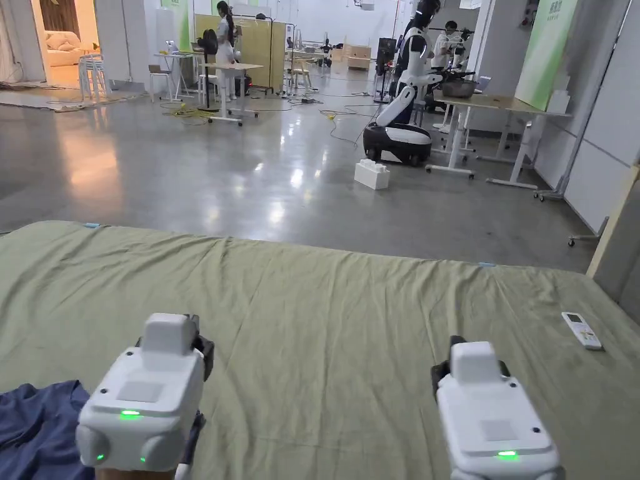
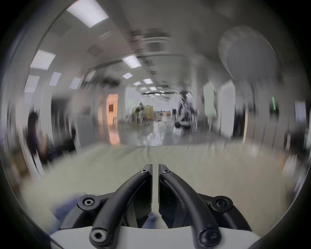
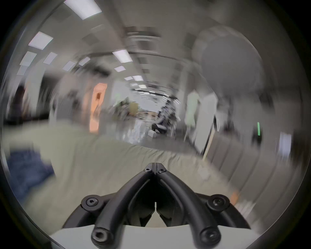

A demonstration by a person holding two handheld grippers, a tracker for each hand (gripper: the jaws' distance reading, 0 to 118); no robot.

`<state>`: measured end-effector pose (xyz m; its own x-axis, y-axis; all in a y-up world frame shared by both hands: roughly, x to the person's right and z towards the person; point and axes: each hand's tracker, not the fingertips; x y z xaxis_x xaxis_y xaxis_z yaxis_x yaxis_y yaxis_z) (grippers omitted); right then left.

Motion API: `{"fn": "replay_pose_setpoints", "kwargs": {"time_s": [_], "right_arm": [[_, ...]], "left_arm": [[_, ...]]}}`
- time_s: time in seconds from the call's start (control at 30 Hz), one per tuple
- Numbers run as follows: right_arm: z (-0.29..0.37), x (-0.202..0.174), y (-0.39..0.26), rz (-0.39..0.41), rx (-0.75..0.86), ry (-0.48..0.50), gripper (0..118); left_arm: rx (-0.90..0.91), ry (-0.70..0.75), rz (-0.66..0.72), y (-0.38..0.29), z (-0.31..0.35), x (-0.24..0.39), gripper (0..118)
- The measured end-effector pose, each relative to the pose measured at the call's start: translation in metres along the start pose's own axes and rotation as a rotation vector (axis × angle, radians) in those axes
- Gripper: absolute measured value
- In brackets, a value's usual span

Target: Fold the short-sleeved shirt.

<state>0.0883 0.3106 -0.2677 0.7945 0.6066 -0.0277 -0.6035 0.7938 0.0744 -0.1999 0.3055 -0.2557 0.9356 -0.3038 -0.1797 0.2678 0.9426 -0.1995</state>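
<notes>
Low over wrinkled olive sheet (image 1: pixel 325 300), crumpled blue shirt (image 1: pixel 37 425), left gripper (image 2: pixel 155 166) slightly parted, right gripper (image 3: pixel 154 166) closed, both empty.

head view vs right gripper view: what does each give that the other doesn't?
Head view alone: both gripper housings from above, the left gripper and the right gripper, plus a white remote on the green sheet and a white robot across the floor, all sharp.

Right gripper view alone: its own jaws, closed tip to tip with nothing between them, and the ceiling lights. The background is motion-blurred.

Both: the green sheet and the crumpled blue shirt at the left, untouched by either gripper.
</notes>
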Motion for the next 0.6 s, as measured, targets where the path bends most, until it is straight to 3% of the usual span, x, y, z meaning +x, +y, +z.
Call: {"fn": "replay_pose_setpoints", "kwargs": {"time_s": [0.1,0.17,0.23,0.33,0.37,0.43,0.6], "right_arm": [[-0.001,-0.016,-0.008,0.295,-0.046,0.072,0],[-0.002,-0.021,-0.013,0.457,-0.024,0.092,0],[-0.003,-0.026,-0.020,0.579,-0.032,0.106,0],[0.008,-0.022,-0.018,0.644,-0.020,0.115,0],[0.010,-0.021,-0.017,0.619,-0.022,0.115,0],[-0.006,-0.019,-0.026,0.451,-0.060,0.129,0],[-0.004,0.004,-0.013,-0.130,-0.139,0.062,0]], "left_arm": [[0.018,0.014,-0.473,-0.016,0.000,0.029,7],[0.035,0.030,-0.698,-0.028,0.004,0.036,7],[0.031,0.002,-0.805,-0.038,0.007,0.039,7],[0.052,0.004,-0.807,-0.025,0.026,0.039,7],[0.048,-0.007,-0.757,-0.020,0.030,0.039,7],[0.020,-0.013,-0.534,-0.014,0.017,0.028,7],[0.004,-0.065,0.168,0.008,0.013,-0.004,7]]}}
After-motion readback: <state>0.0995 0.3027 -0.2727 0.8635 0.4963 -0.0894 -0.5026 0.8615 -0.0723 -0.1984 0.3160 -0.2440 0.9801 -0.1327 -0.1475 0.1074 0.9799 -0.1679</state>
